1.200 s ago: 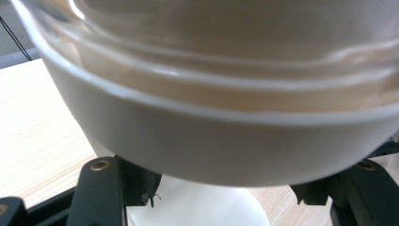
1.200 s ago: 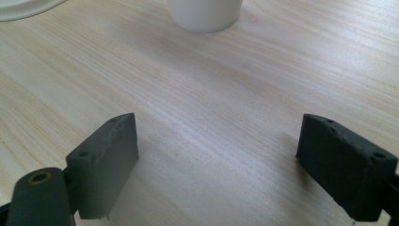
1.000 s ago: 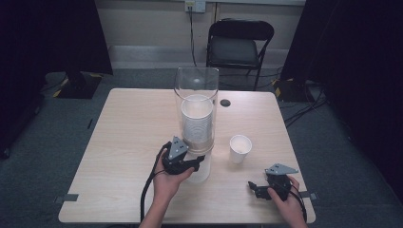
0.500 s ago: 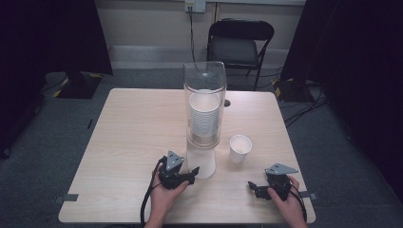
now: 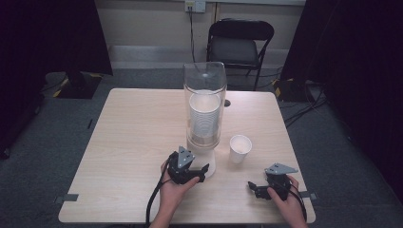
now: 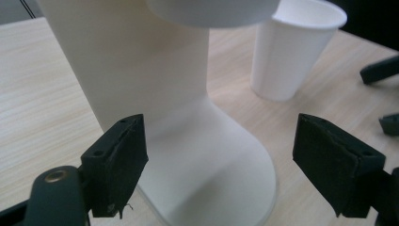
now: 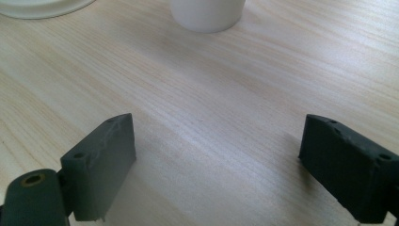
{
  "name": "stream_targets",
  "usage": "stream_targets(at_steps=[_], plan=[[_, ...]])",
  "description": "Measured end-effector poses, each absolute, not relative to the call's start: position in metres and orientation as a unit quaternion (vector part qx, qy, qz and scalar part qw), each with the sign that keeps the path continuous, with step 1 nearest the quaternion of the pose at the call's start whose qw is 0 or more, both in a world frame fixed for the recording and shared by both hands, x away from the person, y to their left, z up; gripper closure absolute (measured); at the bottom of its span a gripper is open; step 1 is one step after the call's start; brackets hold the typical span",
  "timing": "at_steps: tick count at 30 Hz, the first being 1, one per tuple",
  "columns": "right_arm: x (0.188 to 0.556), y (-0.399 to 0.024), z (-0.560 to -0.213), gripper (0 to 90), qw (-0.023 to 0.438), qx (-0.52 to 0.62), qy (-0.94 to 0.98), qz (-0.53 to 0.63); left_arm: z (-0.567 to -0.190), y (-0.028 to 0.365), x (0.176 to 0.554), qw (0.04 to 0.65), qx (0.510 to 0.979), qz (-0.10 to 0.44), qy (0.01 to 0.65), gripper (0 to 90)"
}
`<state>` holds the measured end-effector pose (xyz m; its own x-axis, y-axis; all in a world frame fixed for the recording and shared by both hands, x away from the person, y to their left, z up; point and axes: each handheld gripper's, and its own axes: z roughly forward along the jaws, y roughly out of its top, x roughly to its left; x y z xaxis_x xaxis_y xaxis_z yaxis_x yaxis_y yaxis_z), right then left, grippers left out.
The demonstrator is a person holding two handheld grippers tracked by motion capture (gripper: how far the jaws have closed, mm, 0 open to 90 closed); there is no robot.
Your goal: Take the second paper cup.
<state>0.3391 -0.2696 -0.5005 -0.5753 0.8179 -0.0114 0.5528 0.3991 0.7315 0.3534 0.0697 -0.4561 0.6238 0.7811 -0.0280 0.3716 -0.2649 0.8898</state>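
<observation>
Left gripper [image 5: 205, 170], fingers just opened and apart at the cup dispenser [image 5: 204, 114] base, should rise squarely to the lowest cup; right gripper [image 5: 253, 187] fingers apart, empty.

No text, label, brand, number or sign can be read anywhere. The white cup dispenser [image 5: 204, 142] and the paper cup [image 5: 240, 148] ahead of the left hand-held gripper [image 5: 202, 172] are blank, as is the worktop [image 5: 123, 142].
</observation>
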Motion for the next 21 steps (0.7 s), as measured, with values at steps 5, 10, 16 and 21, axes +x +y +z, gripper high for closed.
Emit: stream_targets(at_steps=[5,10,16,21], plan=[[0.340,-0.269,-0.500,9.9,0.189,0.421,0.815,0.350,-0.470,0.069,0.354,0.434,0.794,0.192,0.380,19.7],[0.337,-0.268,-0.500,10.2,0.193,0.425,0.813,0.348,-0.493,0.071,0.353,0.380,0.824,0.159,0.390,19.8],[0.333,-0.240,-0.493,15.4,0.181,0.365,0.841,0.357,-0.499,0.071,0.354,0.368,0.839,0.157,0.370,16.9],[0.337,-0.212,-0.475,17.7,0.156,0.333,0.842,0.395,-0.501,0.074,0.353,0.373,0.841,0.157,0.360,15.6]])
